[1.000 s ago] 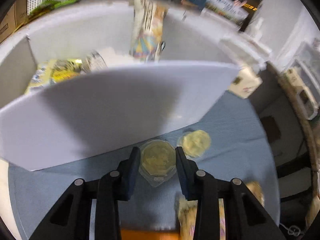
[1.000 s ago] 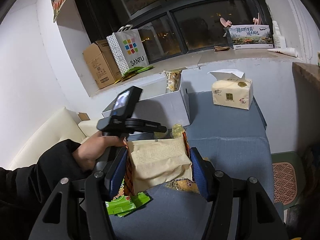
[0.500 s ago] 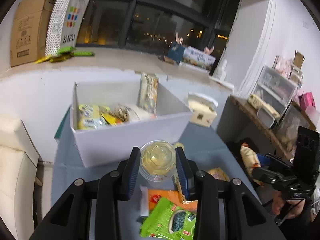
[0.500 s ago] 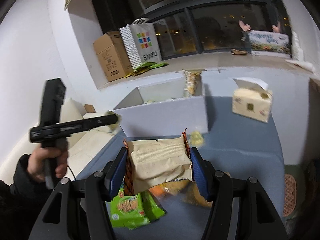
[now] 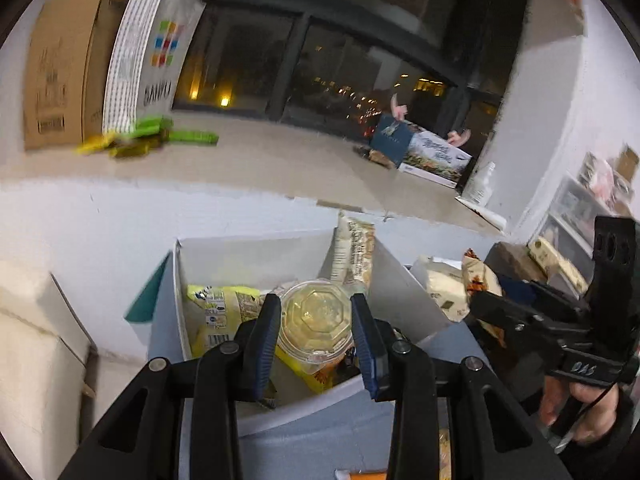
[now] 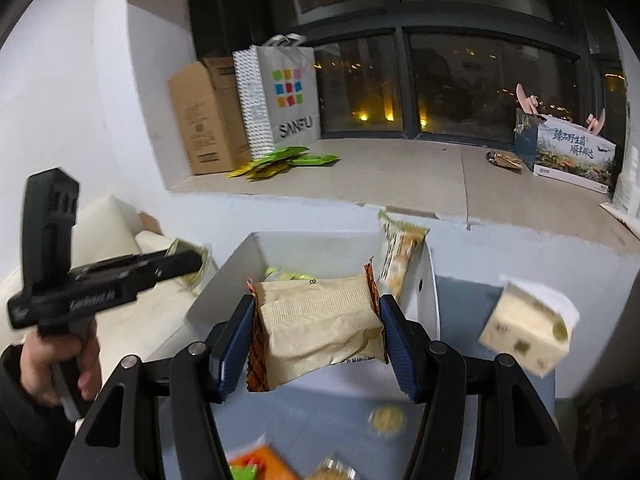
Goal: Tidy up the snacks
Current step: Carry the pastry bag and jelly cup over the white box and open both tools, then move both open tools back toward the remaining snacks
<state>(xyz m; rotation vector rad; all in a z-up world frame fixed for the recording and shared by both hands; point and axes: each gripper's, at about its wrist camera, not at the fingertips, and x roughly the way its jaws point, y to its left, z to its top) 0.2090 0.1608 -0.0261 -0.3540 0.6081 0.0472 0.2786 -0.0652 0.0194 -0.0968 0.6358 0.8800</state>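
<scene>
My left gripper (image 5: 316, 322) is shut on a clear round jelly cup (image 5: 314, 320) with a yellow filling, held above the open white box (image 5: 404, 292). The box holds yellow snack packets (image 5: 218, 312) and an upright wafer pack (image 5: 354, 254). My right gripper (image 6: 318, 334) is shut on a beige snack bag (image 6: 320, 326) with orange crimped ends, held just in front of the same white box (image 6: 424, 300). The right gripper (image 5: 476, 300) also shows in the left wrist view, to the right of the box. The left gripper's body (image 6: 100, 280) shows at the left in the right wrist view.
A tissue pack (image 6: 528, 330) lies right of the box on the blue table (image 6: 452, 304). A loose jelly cup (image 6: 386, 420) and orange and green packets (image 6: 256, 464) lie near the front. A cream sofa (image 6: 112, 240) stands at the left; a windowsill with a cardboard box and a SANFU bag (image 6: 280, 96) runs behind.
My left gripper lifted the jelly cup off the table and carried it over the open box. My right gripper moved the beige bag forward, close to the box front.
</scene>
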